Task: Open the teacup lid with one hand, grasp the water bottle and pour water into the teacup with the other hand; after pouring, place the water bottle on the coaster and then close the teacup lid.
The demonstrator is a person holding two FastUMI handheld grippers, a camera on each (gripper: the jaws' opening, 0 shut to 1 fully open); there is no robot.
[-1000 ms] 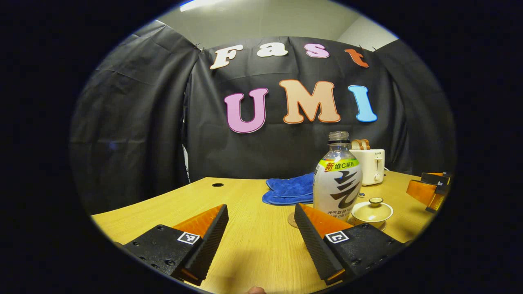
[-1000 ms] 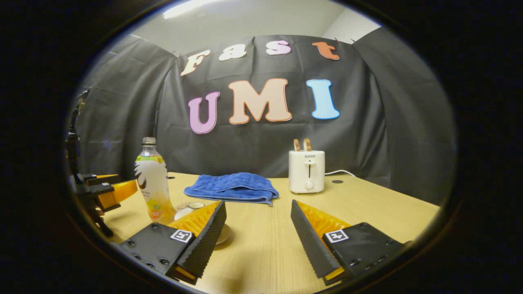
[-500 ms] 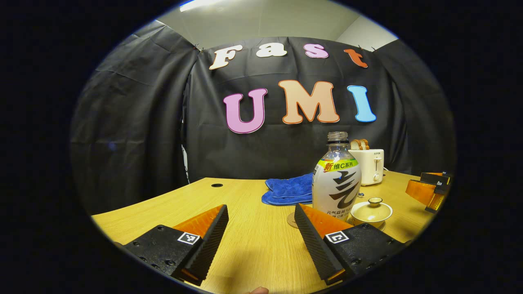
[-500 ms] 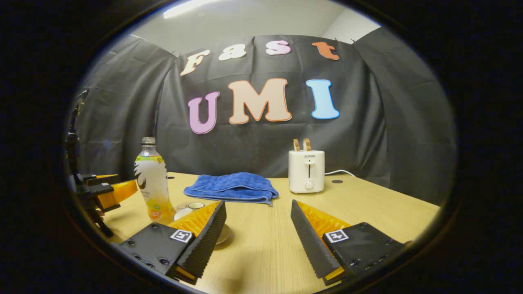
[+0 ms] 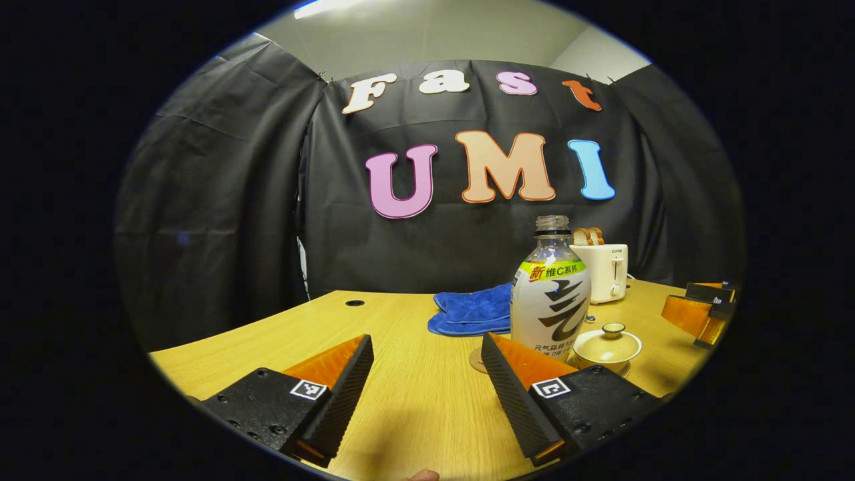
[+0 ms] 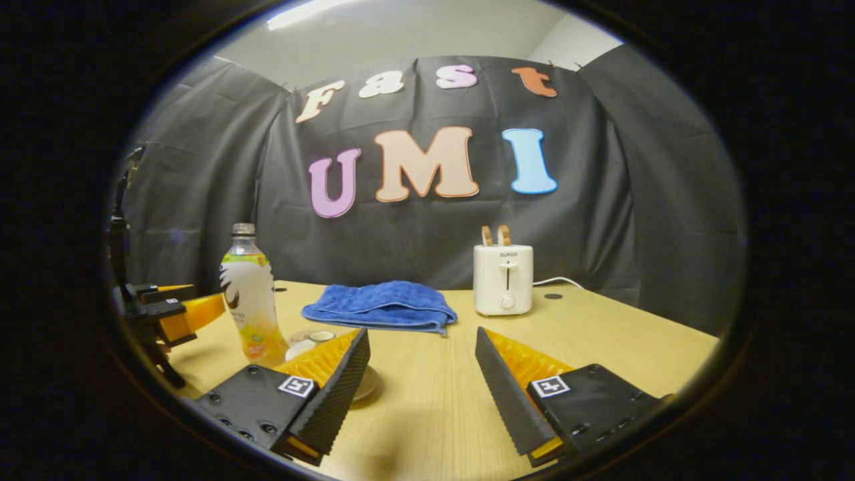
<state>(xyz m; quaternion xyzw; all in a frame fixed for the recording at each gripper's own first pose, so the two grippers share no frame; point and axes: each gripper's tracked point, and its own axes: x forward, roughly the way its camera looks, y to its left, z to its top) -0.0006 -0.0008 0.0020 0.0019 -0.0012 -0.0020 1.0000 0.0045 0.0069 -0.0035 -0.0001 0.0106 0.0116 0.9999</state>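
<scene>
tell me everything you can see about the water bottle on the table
The water bottle is clear plastic with a mostly white wrap label, a green-yellow band near the shoulder and orange at the bottom. It has no cap on its neck. It stands upright on the wooden table, just left of the lidded teacup in the left gripper view, in front of the blue towel. Neither tool touches it.

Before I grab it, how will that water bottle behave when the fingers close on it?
The bottle is tall and narrow, so a high push may tip it. It looks uncapped, so tilting could spill. Its thin clear plastic will probably flex, and the glossy label may be slippery.
</scene>
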